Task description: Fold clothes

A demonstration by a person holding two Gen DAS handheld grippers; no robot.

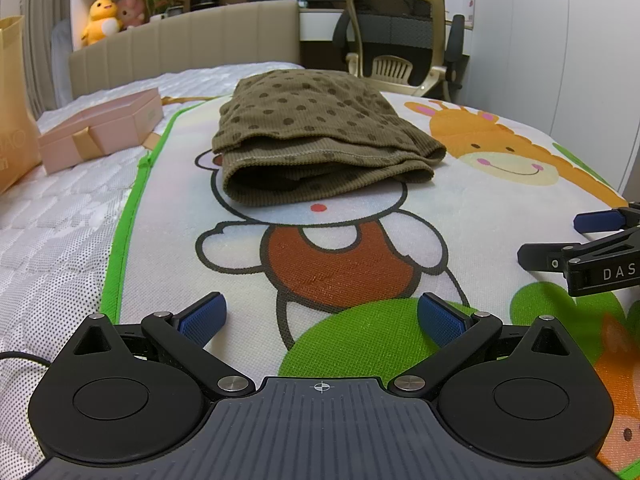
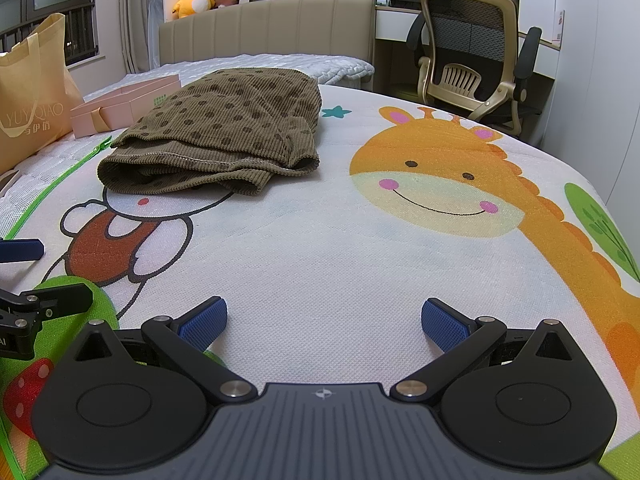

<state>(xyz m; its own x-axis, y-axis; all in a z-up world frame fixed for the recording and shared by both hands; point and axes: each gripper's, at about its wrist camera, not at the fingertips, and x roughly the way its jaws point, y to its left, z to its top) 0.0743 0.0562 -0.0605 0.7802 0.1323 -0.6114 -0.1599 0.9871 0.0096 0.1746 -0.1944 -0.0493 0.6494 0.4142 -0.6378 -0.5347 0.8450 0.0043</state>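
A brown corduroy garment with dark dots (image 1: pixel 316 136) lies folded into a thick bundle on a cartoon-print mat (image 1: pixel 360 256) spread over the bed. The right wrist view shows the same garment (image 2: pixel 224 128) at the upper left. My left gripper (image 1: pixel 322 320) hovers low over the mat, well short of the garment, open with nothing between its blue pads. My right gripper (image 2: pixel 324 322) is also open and empty over the mat's white middle. Each gripper shows at the edge of the other's view: the right gripper (image 1: pixel 560 240) and the left gripper (image 2: pixel 36 272).
A pink gift box (image 1: pixel 100 132) and a tan paper bag (image 1: pixel 12 112) sit on the white mattress to the left. A beige headboard (image 1: pixel 184 44) with plush toys (image 1: pixel 102 20) stands behind. An office chair (image 1: pixel 396 40) stands beyond the bed's right side.
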